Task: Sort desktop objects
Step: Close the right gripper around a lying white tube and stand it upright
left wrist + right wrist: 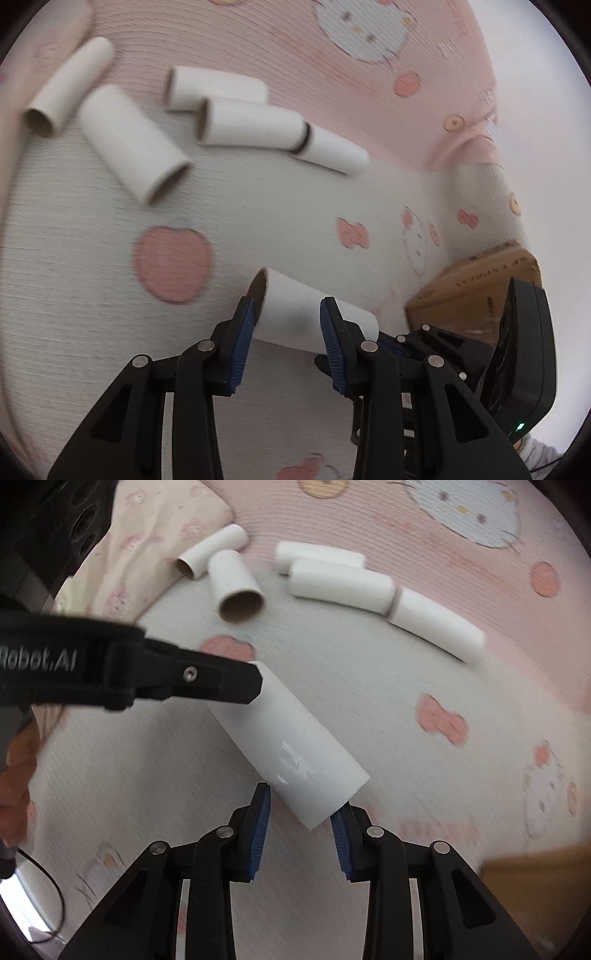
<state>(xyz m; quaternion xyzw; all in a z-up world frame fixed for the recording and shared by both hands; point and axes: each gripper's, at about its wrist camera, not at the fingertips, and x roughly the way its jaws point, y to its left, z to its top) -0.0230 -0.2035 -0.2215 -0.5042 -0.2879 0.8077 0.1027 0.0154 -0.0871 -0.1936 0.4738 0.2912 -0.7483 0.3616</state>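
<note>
I hold one white tube (291,749) above the cloth-covered worktop (74,295): my left claw (288,317) clamps one end, my right claw (301,808) stands narrow around the other. Five tubes (236,123) lie loosely grouped beyond; sorting looks unfinished.

Both wrist cameras are looking down steeply, close over a pink cartoon-print cloth (92,332). Each is peering along its own fingers; both are sharing one nearby white tube (295,310) (295,746) and the scattered tubes (129,144) (236,587) beyond.
</note>
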